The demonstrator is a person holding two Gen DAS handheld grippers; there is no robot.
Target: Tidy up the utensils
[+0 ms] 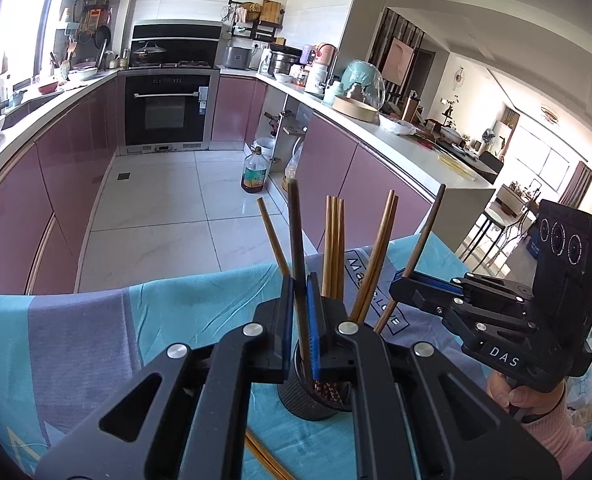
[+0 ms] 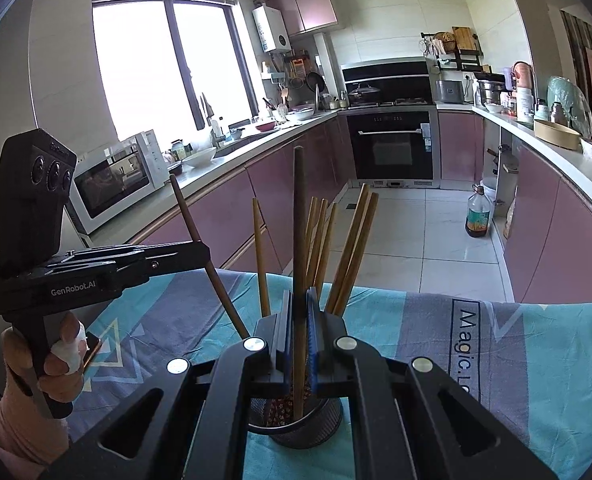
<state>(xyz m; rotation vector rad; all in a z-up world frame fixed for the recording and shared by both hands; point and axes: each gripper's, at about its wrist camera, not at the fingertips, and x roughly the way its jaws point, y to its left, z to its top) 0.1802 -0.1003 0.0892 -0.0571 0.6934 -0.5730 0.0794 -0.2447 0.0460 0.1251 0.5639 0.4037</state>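
Over blue tablecloth (image 1: 200,312), dark chopstick (image 1: 296,240) between left tongs (image 1: 300,300), above holder (image 1: 311,400).

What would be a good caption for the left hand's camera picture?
Both grippers, left and right, each lower a dark chopstick into a black mesh holder on a blue cloth.

Brown chopsticks (image 2: 315,236) stand upright in black mesh holder (image 2: 296,432).

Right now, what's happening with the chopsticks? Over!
Left gripper shut on dark chopstick. Right gripper shut on another. Both over black holder. Nothing blocking. Over.
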